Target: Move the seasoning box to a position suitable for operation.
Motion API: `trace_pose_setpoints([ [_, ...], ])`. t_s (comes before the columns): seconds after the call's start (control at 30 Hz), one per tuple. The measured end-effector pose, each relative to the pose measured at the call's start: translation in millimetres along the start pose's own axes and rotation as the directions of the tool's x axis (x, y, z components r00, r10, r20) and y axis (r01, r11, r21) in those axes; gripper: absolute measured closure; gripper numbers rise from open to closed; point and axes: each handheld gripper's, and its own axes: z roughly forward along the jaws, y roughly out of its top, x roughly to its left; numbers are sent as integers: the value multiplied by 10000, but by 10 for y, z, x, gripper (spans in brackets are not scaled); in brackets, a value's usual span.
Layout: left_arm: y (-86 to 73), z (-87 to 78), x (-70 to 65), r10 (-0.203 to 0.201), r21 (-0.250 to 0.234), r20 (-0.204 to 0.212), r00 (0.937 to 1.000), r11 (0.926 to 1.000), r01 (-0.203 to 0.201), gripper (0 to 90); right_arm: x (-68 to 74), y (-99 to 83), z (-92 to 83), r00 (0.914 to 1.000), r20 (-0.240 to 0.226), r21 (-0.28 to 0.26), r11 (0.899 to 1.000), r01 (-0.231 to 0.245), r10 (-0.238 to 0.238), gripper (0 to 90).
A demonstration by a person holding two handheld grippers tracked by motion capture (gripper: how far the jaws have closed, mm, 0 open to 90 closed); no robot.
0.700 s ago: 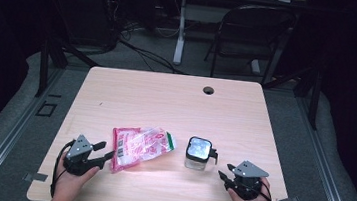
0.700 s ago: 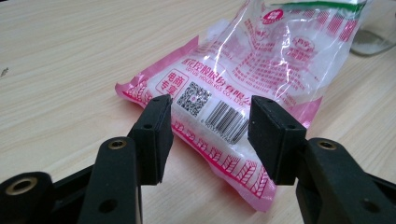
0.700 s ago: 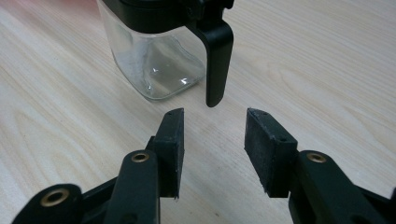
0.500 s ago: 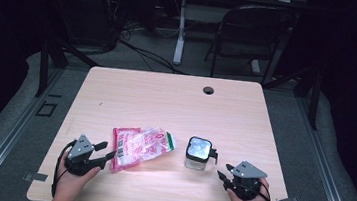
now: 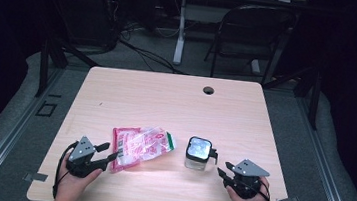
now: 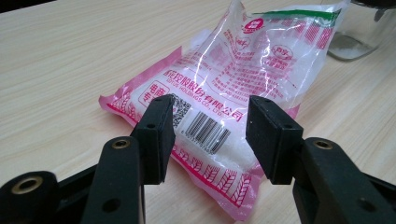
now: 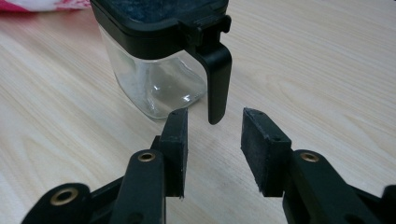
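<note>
Bag first: clear plastic pouch with pink print and a barcode, white granules inside [image 6: 224, 107], lies flat on the light wood-grain table [image 5: 166, 99], straight ahead of the left gripper [image 5: 104, 154]. In the left gripper view its near pink edge sits just past the black pads [image 6: 159, 135], roughly centred on the gap, not between them. Jaws spread, pinching nothing.

Right gripper [image 5: 224, 174] points at the square clear glass jar with a black clip lid [image 5: 197, 153]. In the right gripper view the black latch lever [image 7: 218, 79] hangs down the jar's side just beyond the pad tips, lined up with the gap, a bit toward the left pad. Jaws spread here too, no contact. Jar stands upright, lid down, looks mostly empty bar a little white residue at the bottom.

Progress, my read: barely begun. Both tools lined up on their targets, nothing gripped, bag looks unopened, jar closed. Left to do, likely: grab the bag, flip the latch and open the lid, pour the granules in. That goal is a guess from the layout. Bag and jar lie near each other, apart.
</note>
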Motion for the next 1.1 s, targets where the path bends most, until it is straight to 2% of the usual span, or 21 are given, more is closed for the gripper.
trace_pose_setpoints([
  [0.07,-4,-1,-5,17,33,18,10000,10000,-17,524,2,7,39,10000,35,50,10000,69,-69,616],
  [0.27,-17,-51,-12,-9,-97,-32,10000,10000,8,526,-1,47,166,9995,-77,-91,9995,-304,304,622],
  [0.37,-41,-67,-22,-55,-6,-69,10000,10000,55,526,-8,87,257,9999,18,56,9998,-165,165,647],
  [0.53,-84,-131,-28,-17,71,-202,9998,10000,19,527,-19,136,310,9999,121,289,9996,-1,-3,667],
  [0.7,-129,-244,-19,-124,11,-465,9988,9999,125,527,-64,172,379,9992,-170,592,9976,-347,357,688],
  [0.9,-194,-347,8,-356,-9,-718,9968,9994,357,527,-85,211,452,9997,-212,1050,9944,-103,125,737],
  [1.03,-207,-355,22,-392,-53,-762,9963,9992,389,527,-77,209,469,9997,-254,1199,9928,48,-17,754],
  [1.1,-212,-360,25,-386,84,-757,9964,9992,393,527,-77,216,475,9997,-230,1295,9915,79,-49,761],
])
